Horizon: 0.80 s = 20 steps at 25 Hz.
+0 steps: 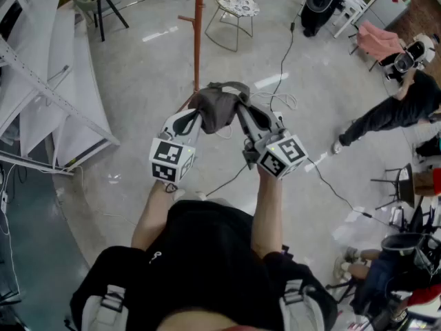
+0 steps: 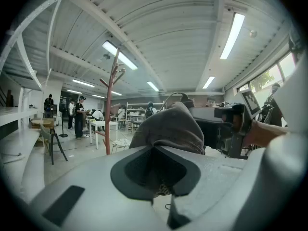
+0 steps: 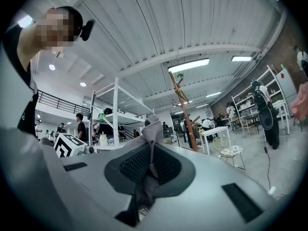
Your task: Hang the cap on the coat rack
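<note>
A grey-brown cap (image 1: 217, 105) hangs in the air between my two grippers in the head view. My left gripper (image 1: 198, 119) is shut on its left side and my right gripper (image 1: 242, 114) is shut on its right side. The coat rack (image 1: 198, 33), a red-brown pole with pegs, stands on the floor just beyond the cap. In the left gripper view the cap (image 2: 168, 129) bulges out of the left gripper (image 2: 156, 174), with the coat rack (image 2: 109, 105) to the left. In the right gripper view a fold of the cap (image 3: 149, 138) is pinched in the right gripper (image 3: 150, 167), and the coat rack (image 3: 185, 114) rises behind it.
A wire chair (image 1: 238, 9) stands behind the rack. White metal shelving (image 1: 55, 95) fills the left side. Cables (image 1: 289, 67) run over the floor toward the right, where a person (image 1: 393, 112) stands. Chairs and gear crowd the right edge.
</note>
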### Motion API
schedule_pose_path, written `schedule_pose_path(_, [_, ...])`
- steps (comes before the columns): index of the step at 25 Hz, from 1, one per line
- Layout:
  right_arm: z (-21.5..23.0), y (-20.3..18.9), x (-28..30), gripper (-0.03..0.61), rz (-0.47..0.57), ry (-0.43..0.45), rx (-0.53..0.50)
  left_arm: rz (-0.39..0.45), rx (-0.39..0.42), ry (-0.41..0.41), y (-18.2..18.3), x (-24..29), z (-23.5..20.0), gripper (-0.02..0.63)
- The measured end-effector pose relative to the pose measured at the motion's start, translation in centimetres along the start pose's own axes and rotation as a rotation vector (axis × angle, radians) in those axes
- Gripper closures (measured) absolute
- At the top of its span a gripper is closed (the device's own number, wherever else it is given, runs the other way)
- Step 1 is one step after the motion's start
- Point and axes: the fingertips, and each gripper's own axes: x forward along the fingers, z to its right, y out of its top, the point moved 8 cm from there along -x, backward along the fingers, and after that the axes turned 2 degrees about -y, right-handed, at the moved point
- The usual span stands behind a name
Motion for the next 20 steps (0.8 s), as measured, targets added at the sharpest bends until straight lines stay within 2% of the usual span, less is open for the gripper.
schedule_pose_path(5, [0.4, 0.0, -0.7, 0.569, 0.003, -0.005, 0.001, -0.002, 0.001, 0.008, 0.1, 0.2, 0.8, 0.604])
schedule_pose_path(10, [0.5, -0.4, -0.8, 0.569, -0.055, -0.050, -0.102, -0.029, 0.006, 0.039, -0.4, 0.6, 1.5, 0.604])
schedule_pose_path(20, [0.9, 0.1, 0.1, 0.568, -0.028, -0.027, -0.064, -0.033, 0.017, 0.066, 0.1, 0.1, 1.6, 0.604])
